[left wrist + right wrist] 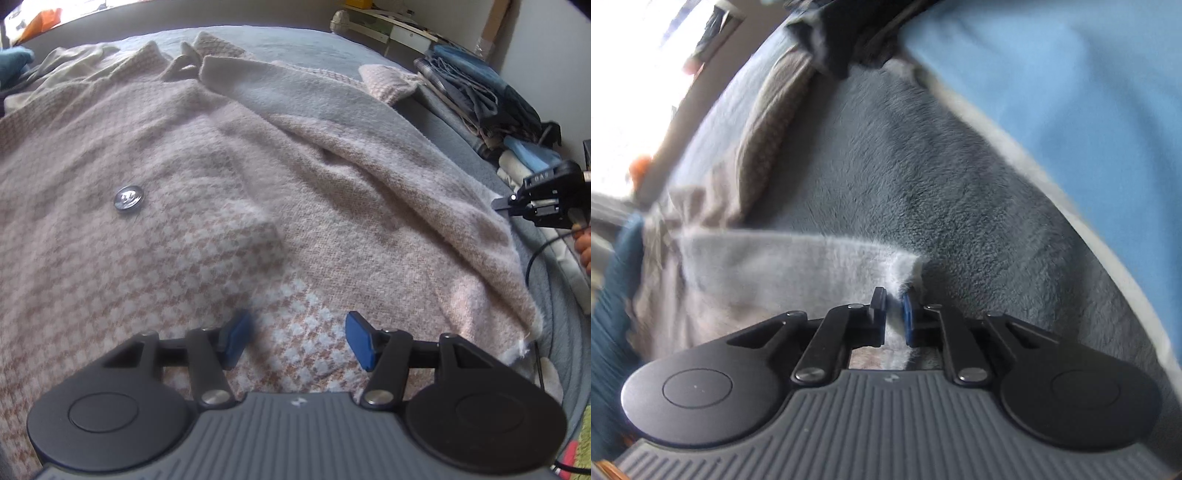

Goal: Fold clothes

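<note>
Spread across a bed (369,40) covered by a grey fleece blanket (923,166), a pink-and-white houndstooth coat (184,229) lies mostly flat, its collar (177,62) toward the far edge and one silver button (128,198) showing on the front panel. The left tongs (291,339) hover just above the coat's lower part with their blue pads (360,341) standing apart and nothing between them. At the coat's right edge, the right tongs (894,314) are closed on a pale, fuzzy fold of the coat's fabric, which is pinched between the pads and rises from the blanket. A stack of folded clothes (476,96) sits along the right side of the bed, well apart from the coat.
</note>
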Action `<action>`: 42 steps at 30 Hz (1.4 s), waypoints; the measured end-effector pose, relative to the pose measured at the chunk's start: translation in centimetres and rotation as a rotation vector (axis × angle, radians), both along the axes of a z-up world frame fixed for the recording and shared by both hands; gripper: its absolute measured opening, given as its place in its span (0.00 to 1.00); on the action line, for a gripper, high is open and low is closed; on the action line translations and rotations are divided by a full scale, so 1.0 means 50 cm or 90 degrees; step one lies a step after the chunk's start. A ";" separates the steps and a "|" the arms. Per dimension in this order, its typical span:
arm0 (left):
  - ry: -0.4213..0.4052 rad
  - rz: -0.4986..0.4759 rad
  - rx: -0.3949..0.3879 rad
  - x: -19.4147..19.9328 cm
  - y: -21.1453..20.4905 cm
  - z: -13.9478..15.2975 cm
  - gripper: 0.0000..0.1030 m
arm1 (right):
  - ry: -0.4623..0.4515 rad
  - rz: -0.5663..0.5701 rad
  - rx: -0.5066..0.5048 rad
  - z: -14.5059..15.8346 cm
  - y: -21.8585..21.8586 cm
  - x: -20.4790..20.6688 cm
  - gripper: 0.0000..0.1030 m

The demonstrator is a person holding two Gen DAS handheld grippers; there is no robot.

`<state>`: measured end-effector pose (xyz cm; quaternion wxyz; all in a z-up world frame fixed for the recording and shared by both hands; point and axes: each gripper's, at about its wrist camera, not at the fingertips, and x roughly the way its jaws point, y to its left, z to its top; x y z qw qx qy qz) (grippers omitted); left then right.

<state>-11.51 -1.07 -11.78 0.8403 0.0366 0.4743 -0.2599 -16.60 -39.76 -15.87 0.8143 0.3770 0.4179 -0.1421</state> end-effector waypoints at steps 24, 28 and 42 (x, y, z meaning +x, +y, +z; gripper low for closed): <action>0.161 0.150 -0.325 0.021 0.248 0.002 0.64 | -0.126 0.902 -0.201 0.093 0.648 -0.052 0.02; 0.156 0.157 -0.323 0.018 0.259 -0.004 0.64 | -0.158 0.912 -0.223 0.109 0.662 -0.064 0.02; 0.045 0.031 -0.252 -0.012 0.203 0.048 0.64 | -0.095 0.674 -0.044 0.161 0.459 0.009 0.45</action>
